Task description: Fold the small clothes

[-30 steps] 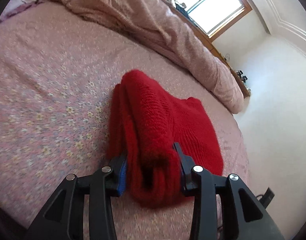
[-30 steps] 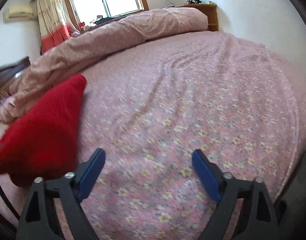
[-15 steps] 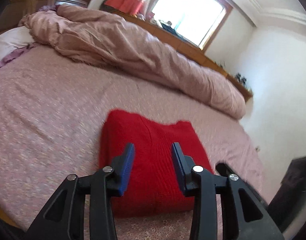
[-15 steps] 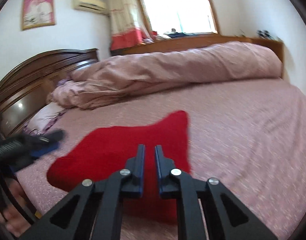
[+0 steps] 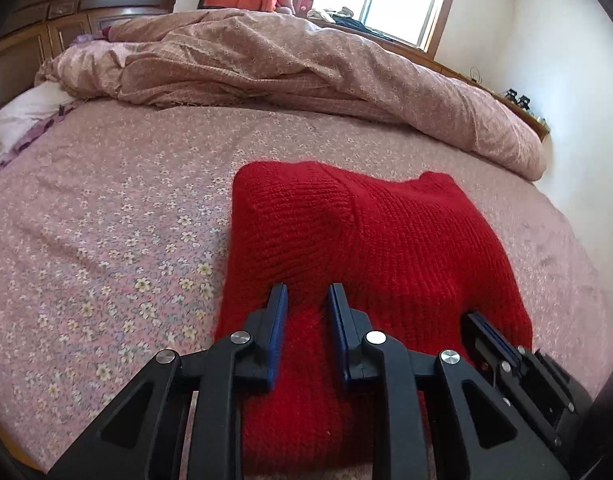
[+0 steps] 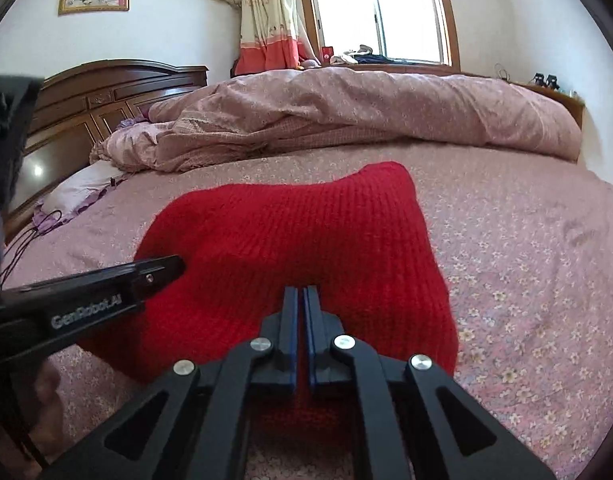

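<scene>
Two grippers over folded red sweater (image 5: 366,240), left gripper (image 5: 306,300) closing, empty, right gripper (image 6: 300,296) shut, empty

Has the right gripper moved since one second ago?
Yes. The right gripper was over bare floral bedsheet then; now it is over the red knitted sweater, shut.

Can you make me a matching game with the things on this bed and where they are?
Things:
1. red sweater
2. quilt
3. pillow
4. headboard

Places:
A. bunched along the far side of the bed, under the window
B. dark wood, standing at the left end of the bed
C. folded, in the middle of the flowery sheet
D. white, tucked by the headboard

Pairs: 1-C, 2-A, 3-D, 4-B
</scene>
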Motion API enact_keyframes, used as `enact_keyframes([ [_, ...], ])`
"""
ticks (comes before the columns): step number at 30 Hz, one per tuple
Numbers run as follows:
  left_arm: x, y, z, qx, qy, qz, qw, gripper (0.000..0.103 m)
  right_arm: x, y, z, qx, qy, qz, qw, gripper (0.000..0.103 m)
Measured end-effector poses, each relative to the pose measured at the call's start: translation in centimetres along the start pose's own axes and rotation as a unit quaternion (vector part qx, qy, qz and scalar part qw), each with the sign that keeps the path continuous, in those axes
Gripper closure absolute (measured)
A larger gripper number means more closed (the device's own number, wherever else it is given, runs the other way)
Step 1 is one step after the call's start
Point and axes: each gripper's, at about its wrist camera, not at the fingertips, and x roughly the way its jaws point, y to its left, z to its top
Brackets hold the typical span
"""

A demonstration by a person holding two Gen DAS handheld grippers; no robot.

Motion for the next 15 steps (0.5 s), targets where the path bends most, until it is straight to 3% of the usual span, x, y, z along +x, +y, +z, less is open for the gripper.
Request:
enact_keyframes([
  [9, -2.8, -0.3, -0.2, -0.001, -0.015, -0.012, 0.9998, 0.087, -1.7, 1.6, 0.5, -0.035, 0.009, -0.041, 0.999, 0.1],
  [15, -4.8, 2.5, -0.5, -0.081, -0.014, -0.011, 0.9966, 0.086, -1.6, 0.5, 0.3, -0.01, 0.009, -0.017, 1.0, 0.1],
])
